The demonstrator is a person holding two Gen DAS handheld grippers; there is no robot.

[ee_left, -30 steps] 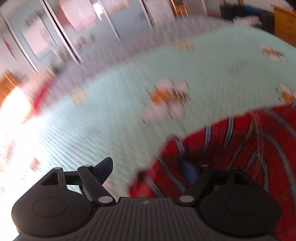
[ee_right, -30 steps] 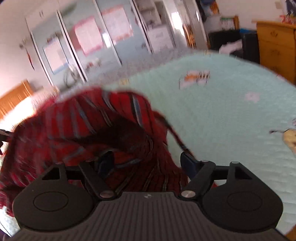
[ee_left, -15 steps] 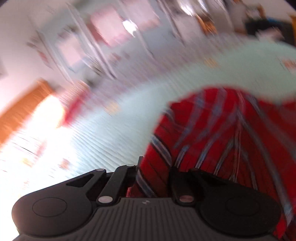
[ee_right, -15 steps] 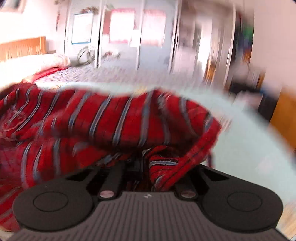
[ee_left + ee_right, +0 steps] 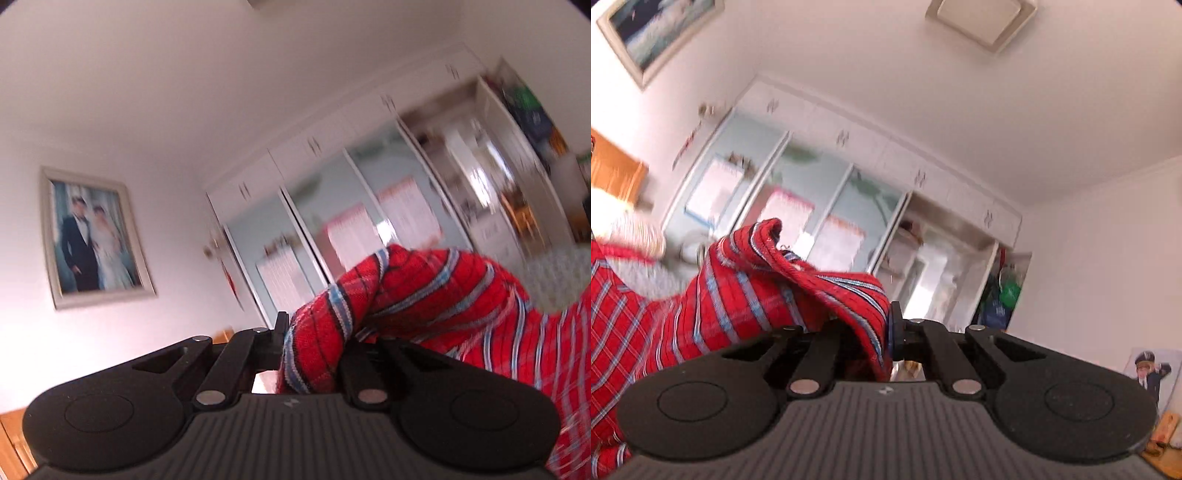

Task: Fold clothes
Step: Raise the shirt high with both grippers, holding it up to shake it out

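Bright, washed-out daylight fills both views; the wardrobe (image 5: 369,206) smears with motion blur, and fisheye distortion bends walls toward dark corners.

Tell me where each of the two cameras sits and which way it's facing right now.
Left wrist: on the left gripper, tilted up toward the wardrobe, wall portrait and ceiling; its jaws pinch the red striped garment.
Right wrist: on the right gripper, tilted up at the wardrobe and ceiling light; same garment pinched.
Shared: garment, wardrobe, ceiling.
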